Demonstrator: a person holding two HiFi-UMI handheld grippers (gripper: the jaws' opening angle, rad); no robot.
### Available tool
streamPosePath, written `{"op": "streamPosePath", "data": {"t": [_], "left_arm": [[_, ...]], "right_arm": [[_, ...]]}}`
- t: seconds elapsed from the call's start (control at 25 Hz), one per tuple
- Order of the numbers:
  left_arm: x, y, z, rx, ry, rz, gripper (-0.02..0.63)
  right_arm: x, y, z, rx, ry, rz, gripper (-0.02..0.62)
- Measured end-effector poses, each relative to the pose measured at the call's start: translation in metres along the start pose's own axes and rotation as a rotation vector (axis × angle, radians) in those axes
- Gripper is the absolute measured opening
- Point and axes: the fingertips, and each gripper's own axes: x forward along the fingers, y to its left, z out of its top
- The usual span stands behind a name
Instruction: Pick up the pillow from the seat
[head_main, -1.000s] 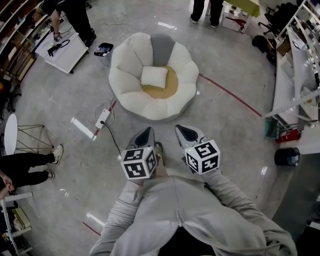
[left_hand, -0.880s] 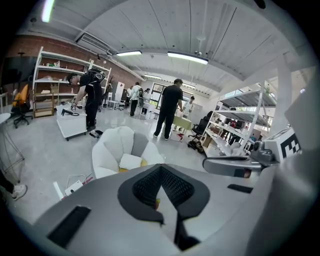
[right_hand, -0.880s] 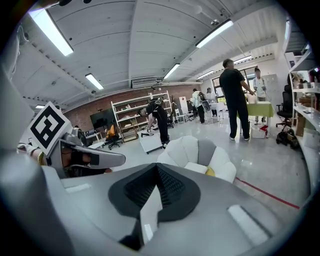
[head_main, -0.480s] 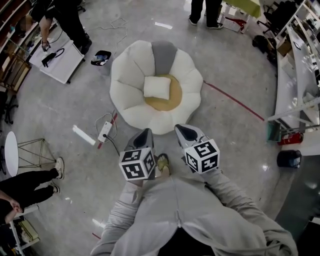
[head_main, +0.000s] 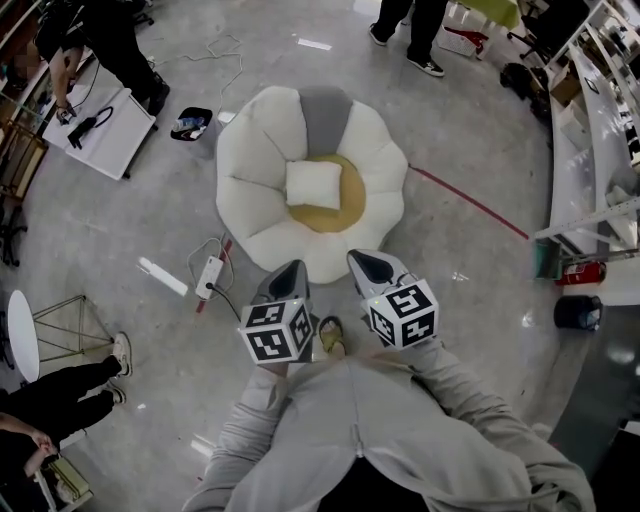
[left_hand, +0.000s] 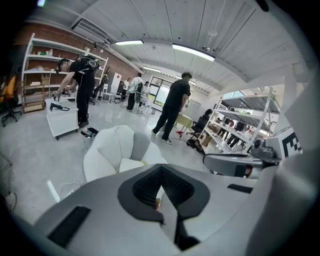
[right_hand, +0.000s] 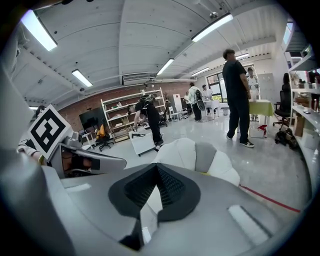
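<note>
1. Pillow (head_main: 313, 184) sits inside the biggest thing out here, the white petal-shaped seat (head_main: 262, 140) on the floor. The seat has a grey panel (head_main: 326, 103) at its far side.
2. In the seat's hollow lies a round yellow cushion (head_main: 348, 203), and the pillow rests flat on it, a touch left of centre.
3. White, square and plump, that pillow looks light and very soft to me. I reckon it will squash and sag, so a deep bite on a corner or on opposite edges should serve best.
4. The left gripper (head_main: 290, 274) and right gripper (head_main: 371, 264) hover side by side near the seat's near rim, well apart from the pillow. Both have their jaws pressed together on nothing, and they'll need to open first.
</note>
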Motion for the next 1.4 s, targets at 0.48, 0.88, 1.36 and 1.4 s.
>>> {"op": "streamPosePath", "data": {"t": [0.48,0.88,1.36,1.4], "left_arm": [[0.035,0.023,0.007,-0.027,0.042,0.001,0.005],[0.078,0.033,0.011,-0.063,0.068,0.043,0.005],[0.171,0.072,0.002,-0.133,0.122,0.126,0.005],[0.18,0.076,0.001,-0.138,0.129,0.131,0.005]], "right_arm": [[0.035,-0.018,0.001,0.01,0.055,-0.013,0.0],[0.073,-0.056,-0.006,0.012,0.113,0.009,0.0],[0.166,-0.137,-0.026,0.017,0.213,0.025,0.0],[0.175,-0.144,-0.029,0.017,0.225,0.025,0.0]]}}
